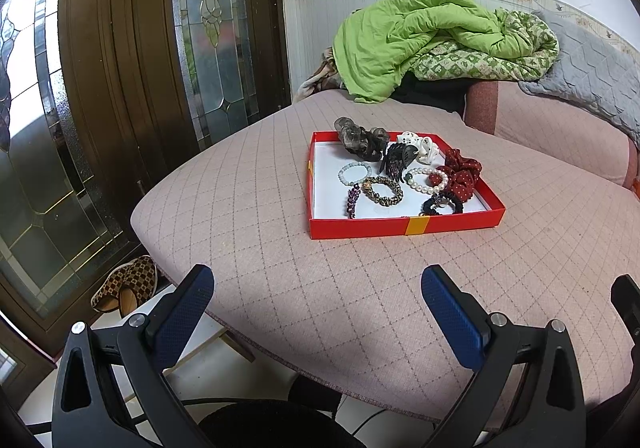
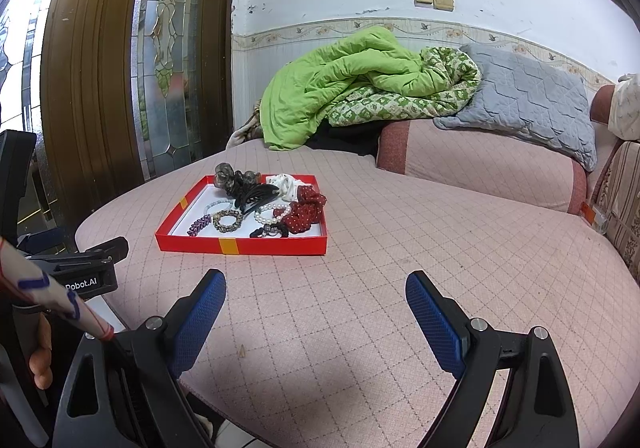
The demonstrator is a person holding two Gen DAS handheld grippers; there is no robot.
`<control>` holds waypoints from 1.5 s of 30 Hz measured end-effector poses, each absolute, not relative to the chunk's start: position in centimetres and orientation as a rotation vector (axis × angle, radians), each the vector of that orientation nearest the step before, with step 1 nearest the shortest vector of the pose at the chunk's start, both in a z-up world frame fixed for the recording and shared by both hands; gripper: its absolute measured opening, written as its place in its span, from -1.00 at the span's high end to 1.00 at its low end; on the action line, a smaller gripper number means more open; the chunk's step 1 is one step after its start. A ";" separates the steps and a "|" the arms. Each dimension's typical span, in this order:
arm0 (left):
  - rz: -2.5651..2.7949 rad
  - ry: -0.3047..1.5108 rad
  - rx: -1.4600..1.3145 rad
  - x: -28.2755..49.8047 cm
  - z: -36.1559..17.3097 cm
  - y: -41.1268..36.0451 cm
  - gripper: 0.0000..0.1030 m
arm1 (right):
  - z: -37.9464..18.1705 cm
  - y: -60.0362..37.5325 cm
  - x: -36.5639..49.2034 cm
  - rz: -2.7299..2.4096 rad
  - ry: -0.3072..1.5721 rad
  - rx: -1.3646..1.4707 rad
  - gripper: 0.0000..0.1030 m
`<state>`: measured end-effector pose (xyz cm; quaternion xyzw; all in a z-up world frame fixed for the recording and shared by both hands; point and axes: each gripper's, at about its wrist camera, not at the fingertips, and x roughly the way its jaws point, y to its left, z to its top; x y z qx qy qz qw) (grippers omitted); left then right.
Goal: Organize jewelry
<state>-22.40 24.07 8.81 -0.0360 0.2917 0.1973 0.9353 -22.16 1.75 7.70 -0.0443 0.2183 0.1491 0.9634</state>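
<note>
**Both claws wide over the cushion, tray ahead**

Left wrist: the left gripper [image 1: 318, 298] gapes, holding nothing, above the pink cushion [image 1: 248, 207]. The red tray [image 1: 404, 226] lies ahead, filled with bracelets and scrunchies.

Right wrist: the right gripper [image 2: 316, 306] hangs spread and bare too; the tray [image 2: 240, 246] lies ahead-left, with a green quilt [image 2: 340, 83] behind it.

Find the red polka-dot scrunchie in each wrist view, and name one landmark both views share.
Left wrist view: red polka-dot scrunchie at the red tray's right side, right of centre.
Right wrist view: red polka-dot scrunchie at the tray's right side, left of centre.
Shared landmark: green quilt.
</note>
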 end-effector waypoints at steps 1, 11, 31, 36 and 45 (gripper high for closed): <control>0.403 0.597 -0.074 -22.4 8.8 24.1 -1.00 | 7.7 1.7 -22.1 0.301 0.443 -0.089 -0.83; 0.403 0.600 -0.071 -22.5 8.4 24.1 -1.00 | 7.7 1.8 -22.1 0.300 0.444 -0.092 -0.83; 0.401 0.603 -0.069 -22.5 8.3 24.2 -1.00 | 7.7 1.6 -22.1 0.300 0.445 -0.093 -0.83; 0.400 0.603 -0.070 -22.4 8.4 24.2 -1.00 | 7.8 1.5 -22.1 0.298 0.445 -0.090 -0.83; 0.398 0.640 -0.018 -22.0 8.2 24.0 -1.00 | 7.8 0.6 -21.7 0.280 0.462 -0.059 -0.83</control>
